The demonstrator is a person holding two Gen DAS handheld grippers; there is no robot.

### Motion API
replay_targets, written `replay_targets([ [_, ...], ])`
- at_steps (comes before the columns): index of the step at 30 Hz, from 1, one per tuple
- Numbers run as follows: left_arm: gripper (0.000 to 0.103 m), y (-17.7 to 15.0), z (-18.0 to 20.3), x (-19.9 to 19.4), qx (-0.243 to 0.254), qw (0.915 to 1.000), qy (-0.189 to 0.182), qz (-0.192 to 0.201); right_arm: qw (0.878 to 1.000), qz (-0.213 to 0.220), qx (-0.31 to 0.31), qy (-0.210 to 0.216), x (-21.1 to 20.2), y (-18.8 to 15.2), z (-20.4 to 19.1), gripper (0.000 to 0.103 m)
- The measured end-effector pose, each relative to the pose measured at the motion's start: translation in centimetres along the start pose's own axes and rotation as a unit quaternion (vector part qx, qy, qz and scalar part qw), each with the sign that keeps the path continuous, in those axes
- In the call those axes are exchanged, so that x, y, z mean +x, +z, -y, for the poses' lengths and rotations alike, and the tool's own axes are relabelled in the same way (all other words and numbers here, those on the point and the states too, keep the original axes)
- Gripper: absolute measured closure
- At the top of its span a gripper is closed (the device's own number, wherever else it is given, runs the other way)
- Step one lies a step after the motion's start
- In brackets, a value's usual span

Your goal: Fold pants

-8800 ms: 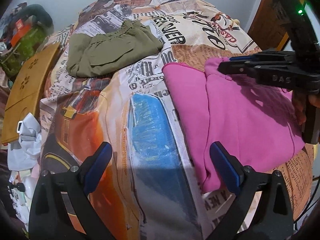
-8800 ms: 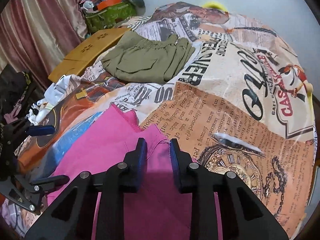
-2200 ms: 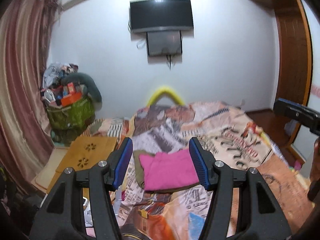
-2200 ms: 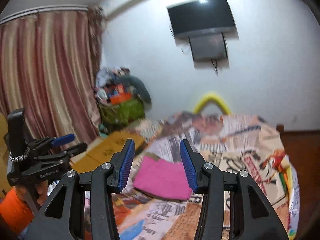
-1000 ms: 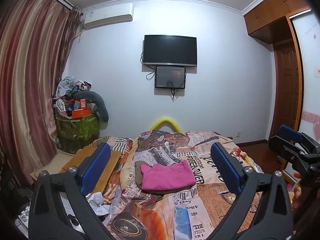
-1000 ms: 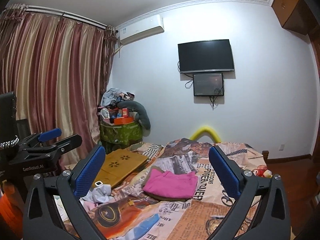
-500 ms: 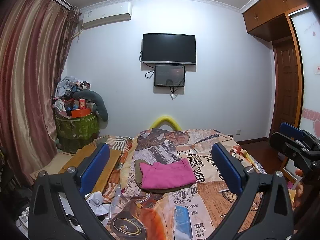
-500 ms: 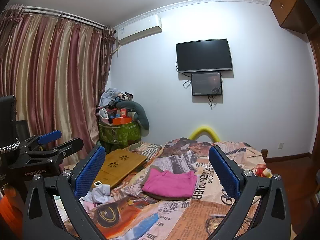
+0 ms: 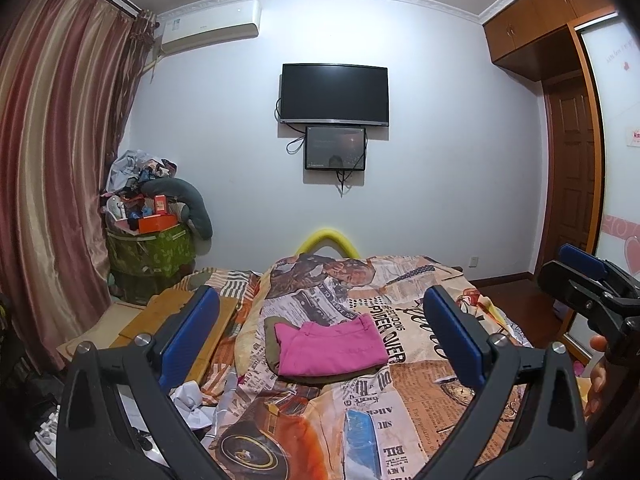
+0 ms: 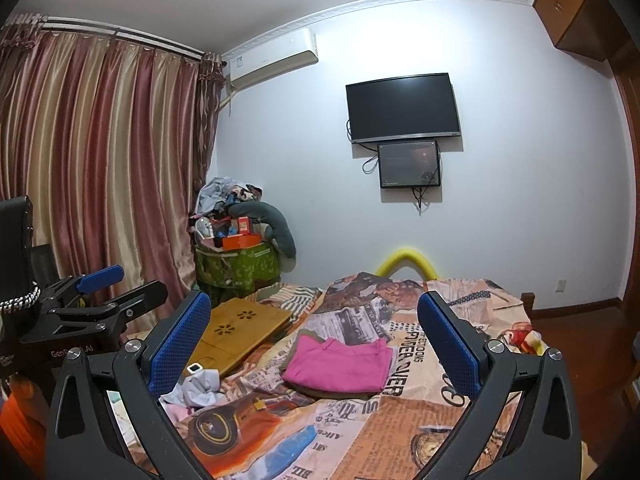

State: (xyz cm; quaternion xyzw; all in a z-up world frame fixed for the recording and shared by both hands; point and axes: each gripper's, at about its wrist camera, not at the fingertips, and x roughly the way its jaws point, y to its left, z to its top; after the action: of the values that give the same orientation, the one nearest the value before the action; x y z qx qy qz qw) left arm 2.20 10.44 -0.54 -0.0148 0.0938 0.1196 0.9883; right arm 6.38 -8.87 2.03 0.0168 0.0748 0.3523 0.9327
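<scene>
Left wrist view: my left tongs (image 9: 320, 340) are spread and empty, pulled well back from the bed (image 9: 420, 392); the folded pink pants (image 9: 332, 348) now lie stacked on the olive pair (image 9: 272, 340).

Right wrist view: right tongs (image 10: 314, 344) likewise spread, withdrawn. Folding looks finished.
</scene>
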Motion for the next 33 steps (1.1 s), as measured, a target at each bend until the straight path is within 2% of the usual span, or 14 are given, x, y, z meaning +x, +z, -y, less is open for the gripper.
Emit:
replay_targets([
  [18, 0.000, -0.43, -0.10, 0.06, 0.000, 1.0000, -0.005, -0.004, 1.000, -0.001, 0.005, -0.005, -0.28, -0.22, 0.12, 0.000],
  [28, 0.000, -0.12, 0.01, 0.31, 0.014, 0.9998, -0.016, -0.004, 1.000, -0.001, 0.011, -0.009, -0.50, -0.13, 0.32, 0.000],
  [33, 0.000, -0.18, 0.26, 0.72, 0.021, 0.9993, -0.027, -0.015, 1.000, -0.001, 0.014, -0.011, -0.52, 0.05, 0.33, 0.000],
])
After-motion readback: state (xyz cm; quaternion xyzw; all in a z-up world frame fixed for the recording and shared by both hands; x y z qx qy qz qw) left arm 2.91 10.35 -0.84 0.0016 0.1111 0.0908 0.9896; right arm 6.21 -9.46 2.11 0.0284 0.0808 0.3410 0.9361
